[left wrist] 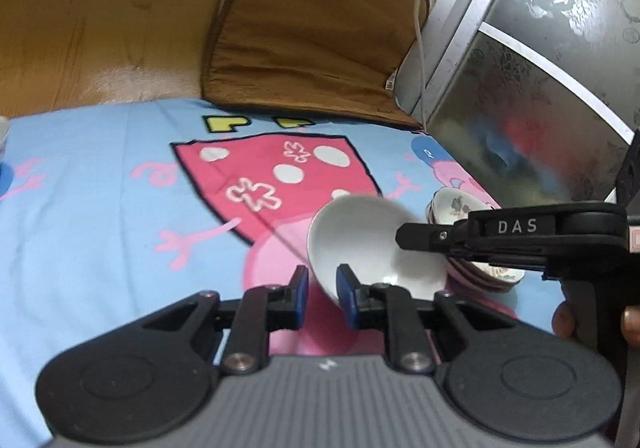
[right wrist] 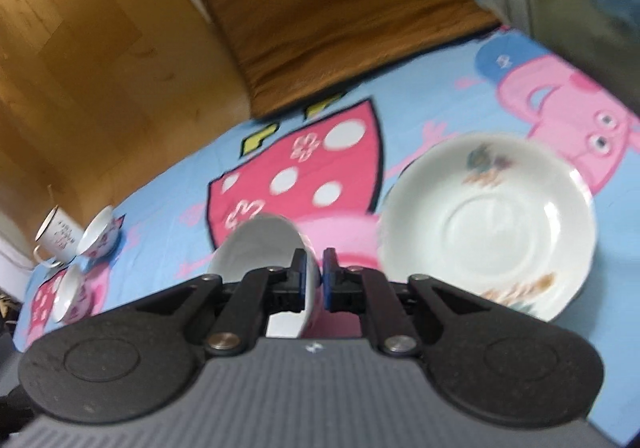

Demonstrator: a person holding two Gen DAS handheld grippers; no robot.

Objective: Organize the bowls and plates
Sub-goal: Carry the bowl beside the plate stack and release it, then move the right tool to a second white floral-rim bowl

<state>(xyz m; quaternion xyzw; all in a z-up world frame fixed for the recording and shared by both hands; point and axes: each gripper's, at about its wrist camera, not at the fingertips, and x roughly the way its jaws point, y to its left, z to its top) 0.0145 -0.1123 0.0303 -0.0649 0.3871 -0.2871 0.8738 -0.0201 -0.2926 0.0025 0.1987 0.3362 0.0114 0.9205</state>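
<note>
A plain white bowl point(left wrist: 360, 240) hangs tilted above the cartoon-print blue cloth point(left wrist: 100, 188). Its lower rim runs between the blue pads of my left gripper point(left wrist: 323, 280), which is shut on it. My right gripper point(left wrist: 402, 238) comes in from the right, its tip over the same bowl. In the right wrist view the bowl's point(right wrist: 260, 248) wall sits pinched between the pads of my right gripper point(right wrist: 315, 268). A stack of flower-print dishes point(left wrist: 456, 206) lies on the cloth just right of the bowl. Its top dish is a wide white plate point(right wrist: 488, 224).
At the cloth's far left stand a white mug point(right wrist: 60, 232) and two small bowls point(right wrist: 100, 236). A brown cushion point(left wrist: 312, 32) lies on the wooden floor point(left wrist: 80, 8) behind the cloth. A frosted-glass cabinet door point(left wrist: 540, 88) rises at the right. A person's fingers point(left wrist: 564, 320) hold the right gripper's handle.
</note>
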